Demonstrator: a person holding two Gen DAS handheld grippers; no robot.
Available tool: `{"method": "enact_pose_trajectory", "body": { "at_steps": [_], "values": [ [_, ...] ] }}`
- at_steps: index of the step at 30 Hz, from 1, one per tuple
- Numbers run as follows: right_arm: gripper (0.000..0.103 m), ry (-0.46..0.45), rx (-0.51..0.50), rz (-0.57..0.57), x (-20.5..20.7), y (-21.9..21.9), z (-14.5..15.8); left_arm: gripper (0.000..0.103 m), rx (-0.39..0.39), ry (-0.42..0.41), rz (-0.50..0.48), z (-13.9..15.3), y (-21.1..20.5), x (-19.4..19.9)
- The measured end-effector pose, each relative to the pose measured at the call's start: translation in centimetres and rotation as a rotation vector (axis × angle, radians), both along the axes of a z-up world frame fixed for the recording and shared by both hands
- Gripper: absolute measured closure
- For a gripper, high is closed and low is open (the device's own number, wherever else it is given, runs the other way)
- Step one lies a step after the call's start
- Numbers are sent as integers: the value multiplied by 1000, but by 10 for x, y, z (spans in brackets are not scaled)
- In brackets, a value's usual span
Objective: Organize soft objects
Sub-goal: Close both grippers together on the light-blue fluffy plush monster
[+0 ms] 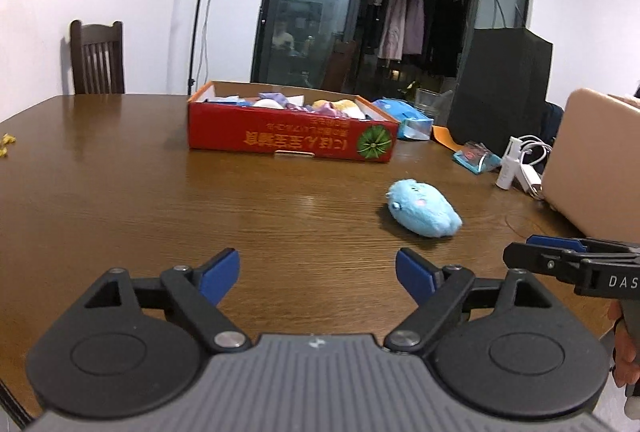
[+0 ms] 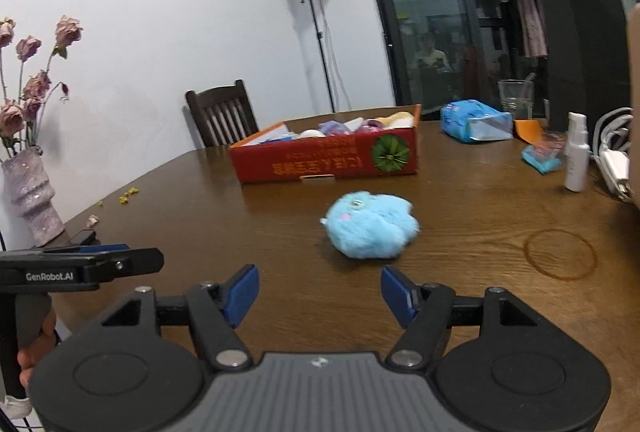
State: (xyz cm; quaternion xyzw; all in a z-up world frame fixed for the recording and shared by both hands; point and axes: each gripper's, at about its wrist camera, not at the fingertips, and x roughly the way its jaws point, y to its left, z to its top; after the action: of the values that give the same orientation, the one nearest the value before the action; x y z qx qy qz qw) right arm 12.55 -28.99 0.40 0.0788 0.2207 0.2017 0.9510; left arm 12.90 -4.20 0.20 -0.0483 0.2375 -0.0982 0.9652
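Observation:
A light blue plush toy (image 1: 424, 214) lies on the brown wooden table (image 1: 120, 172), in front of a red cardboard box (image 1: 292, 138) that holds several soft items. It also shows in the right wrist view (image 2: 370, 224), with the red box (image 2: 332, 156) behind it. My left gripper (image 1: 318, 276) is open and empty, left of and nearer than the toy. My right gripper (image 2: 320, 290) is open and empty, just short of the toy. The right gripper's side shows at the left wrist view's right edge (image 1: 568, 258); the left gripper's side shows at the right wrist view's left edge (image 2: 80, 264).
Right of the box lie a blue tissue pack (image 2: 474, 120), a glass (image 2: 516, 98), a small blue packet (image 2: 540, 156), a white bottle (image 2: 576, 158) and cables. A tan box (image 1: 596, 160) stands at the right. A vase of dried roses (image 2: 30, 192) stands at the table's left edge. A chair (image 2: 222, 112) is behind.

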Motion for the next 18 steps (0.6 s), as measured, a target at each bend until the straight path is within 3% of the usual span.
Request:
{"method": "enact_pose_trajectory", "body": {
  "at_steps": [5, 9, 12, 14, 15, 17, 18],
  "values": [
    [36, 0, 21, -24, 17, -13, -1, 16, -11, 24, -49, 1, -17, 23],
    [37, 23, 46, -26, 61, -26, 3, 16, 11, 28, -130, 2, -49, 62],
    [43, 75, 107, -29, 102, -38, 2, 18, -78, 89, -175, -4, -68, 95],
    [45, 116, 159, -23, 127, -44, -1, 37, -111, 142, -182, -13, -81, 117],
    [45, 137, 180, -13, 139, -45, -3, 41, -118, 165, -185, -17, -87, 126],
    [48, 171, 215, 0, 158, -45, -8, 63, -131, 203, -187, -24, -91, 139],
    [50, 191, 231, 0, 167, -43, -11, 67, -146, 213, -207, -25, -90, 144]
  ]
}}
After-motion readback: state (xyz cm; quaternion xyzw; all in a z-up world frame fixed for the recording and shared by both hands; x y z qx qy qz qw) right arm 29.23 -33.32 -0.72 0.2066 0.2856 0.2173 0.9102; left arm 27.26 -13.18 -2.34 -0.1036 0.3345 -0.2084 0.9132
